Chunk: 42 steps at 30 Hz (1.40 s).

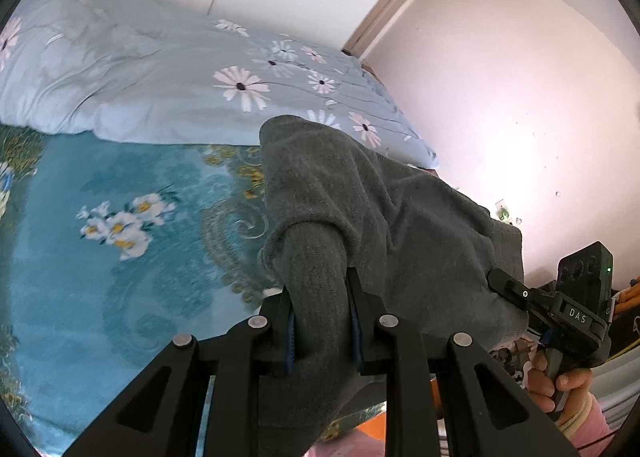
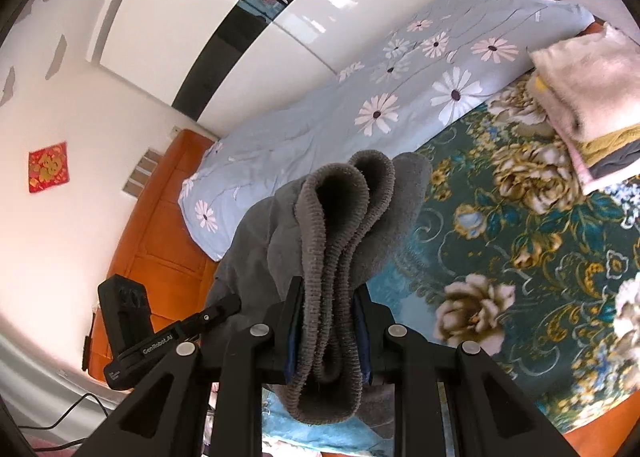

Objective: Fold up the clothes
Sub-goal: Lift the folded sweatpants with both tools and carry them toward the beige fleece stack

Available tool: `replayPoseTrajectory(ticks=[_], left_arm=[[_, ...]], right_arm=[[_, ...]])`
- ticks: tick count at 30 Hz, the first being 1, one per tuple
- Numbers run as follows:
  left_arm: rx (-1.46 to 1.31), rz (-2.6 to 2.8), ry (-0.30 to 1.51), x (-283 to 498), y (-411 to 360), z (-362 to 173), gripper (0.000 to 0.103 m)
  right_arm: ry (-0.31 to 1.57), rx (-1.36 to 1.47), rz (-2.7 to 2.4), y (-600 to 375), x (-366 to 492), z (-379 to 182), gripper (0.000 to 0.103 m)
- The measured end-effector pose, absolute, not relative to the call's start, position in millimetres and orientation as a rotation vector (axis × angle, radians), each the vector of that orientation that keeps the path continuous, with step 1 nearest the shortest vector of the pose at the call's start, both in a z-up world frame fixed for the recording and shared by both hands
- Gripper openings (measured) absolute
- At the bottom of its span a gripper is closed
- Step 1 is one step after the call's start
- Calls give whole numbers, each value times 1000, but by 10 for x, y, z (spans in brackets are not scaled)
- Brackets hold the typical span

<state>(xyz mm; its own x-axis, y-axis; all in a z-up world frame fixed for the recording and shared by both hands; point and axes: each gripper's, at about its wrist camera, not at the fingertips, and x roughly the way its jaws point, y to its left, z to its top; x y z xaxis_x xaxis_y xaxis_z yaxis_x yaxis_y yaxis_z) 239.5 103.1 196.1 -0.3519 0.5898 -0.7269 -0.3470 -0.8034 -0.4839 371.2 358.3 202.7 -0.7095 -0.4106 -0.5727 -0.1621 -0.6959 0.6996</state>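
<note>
A dark grey knitted garment [image 1: 360, 193] is held up in the air between both grippers, above the bed. My left gripper [image 1: 320, 321] is shut on a bunched part of it. My right gripper [image 2: 328, 329] is shut on its folded ribbed edge [image 2: 340, 225]; this gripper also shows in the left wrist view [image 1: 508, 285], at the garment's right side. The left gripper shows in the right wrist view [image 2: 224, 309], at the garment's left side. The garment hangs down and hides the fingertips.
The bed has a teal floral sheet [image 1: 120, 257] and a light blue daisy duvet [image 1: 160, 69] along the far side. A stack of folded clothes [image 2: 588, 105] lies on the bed at the right. A white wardrobe [image 2: 240, 29] and an orange headboard [image 2: 160, 241] stand behind.
</note>
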Motion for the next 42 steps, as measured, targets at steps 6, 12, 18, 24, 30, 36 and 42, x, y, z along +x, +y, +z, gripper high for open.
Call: replayPoseTrajectory(ticks=[6,12,18,24,30,36,42], left_arm=[[-1297,2205,-327,2254,2082,1986,21],[-1373,2177,-318,2140,3332,1989,21],[-1430,2141,-269,1990,4361,2035,21],[-1508,2072,-190,1676,5143,1975,21],[-1552,2005,-174,1325,5777,1863,21],[-1579,1970,-214,976,6212,1690,21],[-1705,1966,-222,784,6332,1205,21]], right_arm=[[-1158,1102,-2490,4528,3610,1872,25],[-1159,1119,-2463,5834,3431,1854,25],[-1217,1098,-2438,6903,3346,1813,25],[-1340,1076,-2437,7687,3261,1637,25],[-1347,1110,-2435,8303,3033,1544,25],[-1293,1162,-2478,8839,2694,1501,25],[-1365,1272,-2450,9147,2539,1092,25]])
